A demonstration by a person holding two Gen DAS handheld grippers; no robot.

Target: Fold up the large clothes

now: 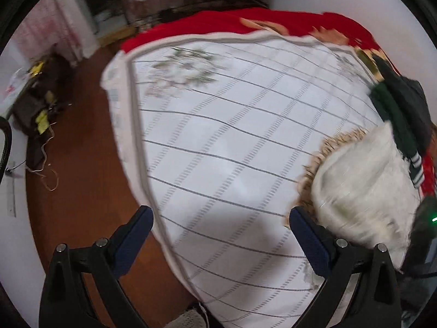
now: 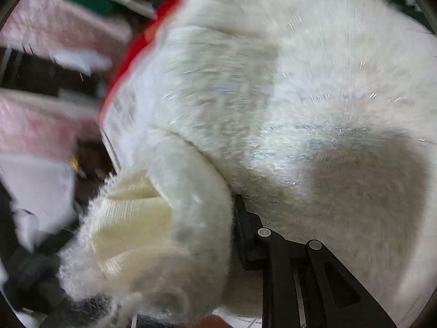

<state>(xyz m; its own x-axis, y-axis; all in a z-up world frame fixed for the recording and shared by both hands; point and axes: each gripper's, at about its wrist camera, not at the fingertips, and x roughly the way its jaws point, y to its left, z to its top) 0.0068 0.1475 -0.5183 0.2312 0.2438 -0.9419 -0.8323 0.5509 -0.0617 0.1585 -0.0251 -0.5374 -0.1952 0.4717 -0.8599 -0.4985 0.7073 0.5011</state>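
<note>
The left wrist view looks down across the bed (from above); the right sits pressed against the white fluffy garment [image 2: 273, 104] both share.

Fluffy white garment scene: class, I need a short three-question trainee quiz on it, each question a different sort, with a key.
1. True or false: the left gripper is open, with nothing between its fingers.
2. Multiple choice: the fluffy white garment lies on A) the wooden floor, B) the white grid-patterned cover, C) a chair.
3. Fill in: the blanket showing beyond the cover's far edge is ____.

Key
1. True.
2. B.
3. Red.

Note: in the right wrist view the garment drapes over the right gripper, hiding one finger, so its state cannot be told.
</note>
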